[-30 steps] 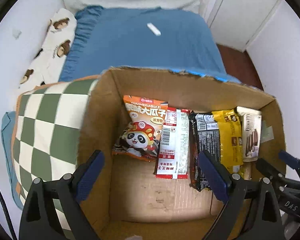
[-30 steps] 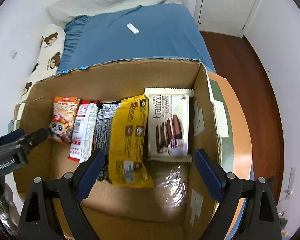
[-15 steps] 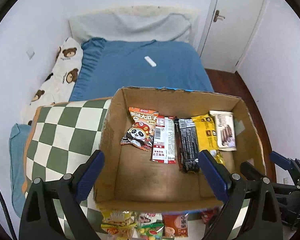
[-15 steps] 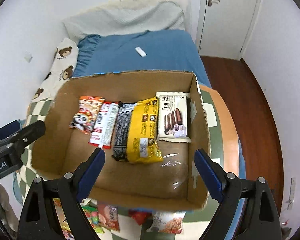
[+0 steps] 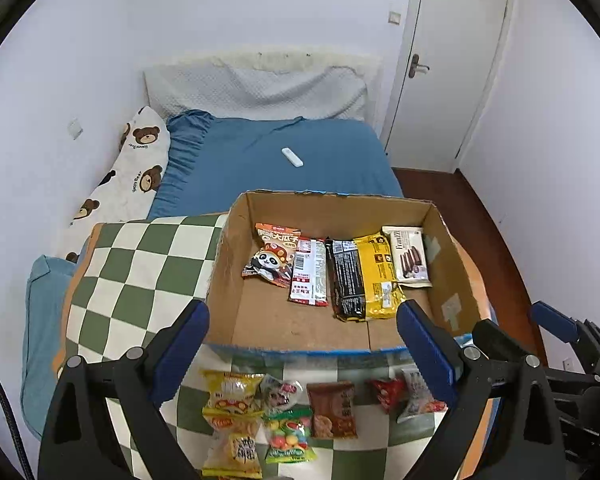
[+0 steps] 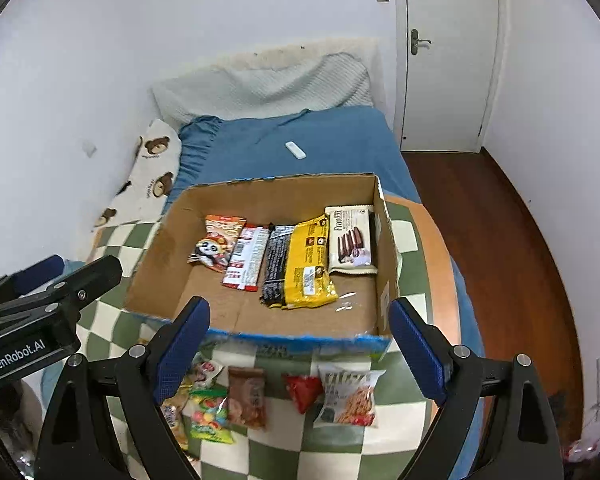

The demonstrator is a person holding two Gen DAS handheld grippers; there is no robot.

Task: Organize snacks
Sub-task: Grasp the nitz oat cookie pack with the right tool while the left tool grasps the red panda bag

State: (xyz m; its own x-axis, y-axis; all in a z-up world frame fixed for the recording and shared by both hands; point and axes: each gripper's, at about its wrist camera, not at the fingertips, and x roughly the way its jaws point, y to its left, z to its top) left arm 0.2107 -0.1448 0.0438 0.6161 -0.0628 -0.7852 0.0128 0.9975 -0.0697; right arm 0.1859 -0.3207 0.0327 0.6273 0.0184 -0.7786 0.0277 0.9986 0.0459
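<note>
Above the loose snacks (image 5: 332, 410), both grippers' fingers (image 5: 184, 340) (image 6: 416, 344) spread wide, holding nothing.

one cardboard box (image 5: 446, 240), five packets inside (image 5: 346, 278), six loose packets (image 5: 332, 408)

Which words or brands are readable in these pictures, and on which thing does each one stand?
"GenRobot.AI": on the left gripper body.
"Franzzi": on the white biscuit pack in the cardboard box.
"Happy Bear": small, on the bear pillow.
Other snack packets: print too small or blurred.
</note>
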